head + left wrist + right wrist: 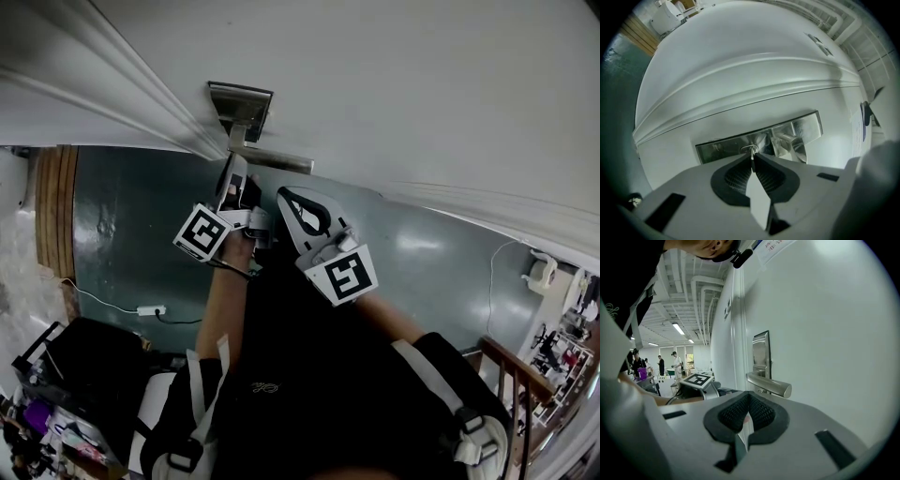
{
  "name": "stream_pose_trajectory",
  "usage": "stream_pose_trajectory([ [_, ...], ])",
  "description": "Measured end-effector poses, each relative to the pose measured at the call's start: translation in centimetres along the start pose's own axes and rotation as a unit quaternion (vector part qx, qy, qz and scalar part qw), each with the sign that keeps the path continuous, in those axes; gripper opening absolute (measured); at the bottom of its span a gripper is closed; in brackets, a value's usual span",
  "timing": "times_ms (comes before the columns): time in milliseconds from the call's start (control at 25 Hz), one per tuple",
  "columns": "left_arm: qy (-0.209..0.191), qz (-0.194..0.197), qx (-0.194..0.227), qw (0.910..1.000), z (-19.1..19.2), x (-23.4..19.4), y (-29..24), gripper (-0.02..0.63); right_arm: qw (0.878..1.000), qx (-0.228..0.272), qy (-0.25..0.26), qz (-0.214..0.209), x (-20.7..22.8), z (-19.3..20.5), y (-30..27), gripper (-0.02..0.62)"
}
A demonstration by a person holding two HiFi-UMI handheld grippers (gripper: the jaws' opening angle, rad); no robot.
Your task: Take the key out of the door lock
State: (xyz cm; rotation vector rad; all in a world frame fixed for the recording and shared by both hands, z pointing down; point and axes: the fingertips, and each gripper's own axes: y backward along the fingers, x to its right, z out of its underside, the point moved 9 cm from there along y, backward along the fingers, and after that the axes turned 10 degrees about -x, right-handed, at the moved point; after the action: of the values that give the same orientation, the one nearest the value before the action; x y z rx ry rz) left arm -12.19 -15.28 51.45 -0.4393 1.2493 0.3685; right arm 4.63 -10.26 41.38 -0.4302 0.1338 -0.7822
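Note:
A small metal key [752,155] sticks out of the keyhole in the silver lock plate [717,149] on the white door [740,61]. My left gripper [752,164] points level at the plate and is shut on the key's head, its black pads pinching it from both sides. In the head view the left gripper [234,187] sits just under the lock plate [241,98] and the lever handle [278,161]. My right gripper [298,208] hangs to its right, away from the door, with its pads [761,413] together and nothing between them.
The lever handle [769,385] juts out from the lock plate [761,352] just above and ahead of my right gripper. The door frame's moulding [112,80] runs along the left. A dark green floor [131,216], a power strip [150,309] and a wooden railing [511,370] lie below.

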Motion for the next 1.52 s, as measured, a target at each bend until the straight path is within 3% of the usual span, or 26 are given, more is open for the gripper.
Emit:
stream_pose_trajectory([
  [200, -0.004, 0.018, -0.007, 0.9998, -0.26, 0.13, -0.06, 0.041, 1.000, 0.000, 0.000, 0.004, 0.06, -0.10, 0.28, 0.008],
  [320, 0.018, 0.028, -0.003, 0.9994, -0.22, 0.23, -0.11, 0.038, 1.000, 0.001, -0.005, 0.006, 0.16, -0.05, 0.33, 0.008],
  [520, 0.011, 0.005, -0.006, 0.9999, -0.17, 0.05, 0.06, 0.038, 1.000, 0.000, 0.003, 0.004, 0.01, 0.09, 0.23, 0.009],
  [720, 0.011, 0.014, -0.019, 0.9997, -0.34, -0.07, 0.11, 0.038, 1.000, -0.001, 0.004, 0.007, 0.00, 0.02, 0.43, 0.008],
  [840, 0.025, 0.030, -0.001, 0.9992, -0.16, 0.19, -0.09, 0.037, 1.000, 0.000, -0.003, 0.010, 0.24, -0.12, 0.48, 0.008],
  [1080, 0.027, 0.022, 0.012, 0.9993, 0.12, 0.22, -0.19, 0.038, 1.000, 0.004, -0.001, 0.009, 0.24, -0.20, 0.22, 0.008],
  [1200, 0.012, 0.023, -0.003, 0.9997, -0.16, -0.23, -0.06, 0.037, 1.000, 0.003, -0.001, 0.008, 0.10, -0.21, 0.15, 0.009],
  [1520, 0.025, 0.018, 0.004, 0.9995, 0.05, 0.18, 0.06, 0.037, 1.000, 0.003, -0.004, 0.013, 0.22, -0.27, 0.38, 0.009],
])
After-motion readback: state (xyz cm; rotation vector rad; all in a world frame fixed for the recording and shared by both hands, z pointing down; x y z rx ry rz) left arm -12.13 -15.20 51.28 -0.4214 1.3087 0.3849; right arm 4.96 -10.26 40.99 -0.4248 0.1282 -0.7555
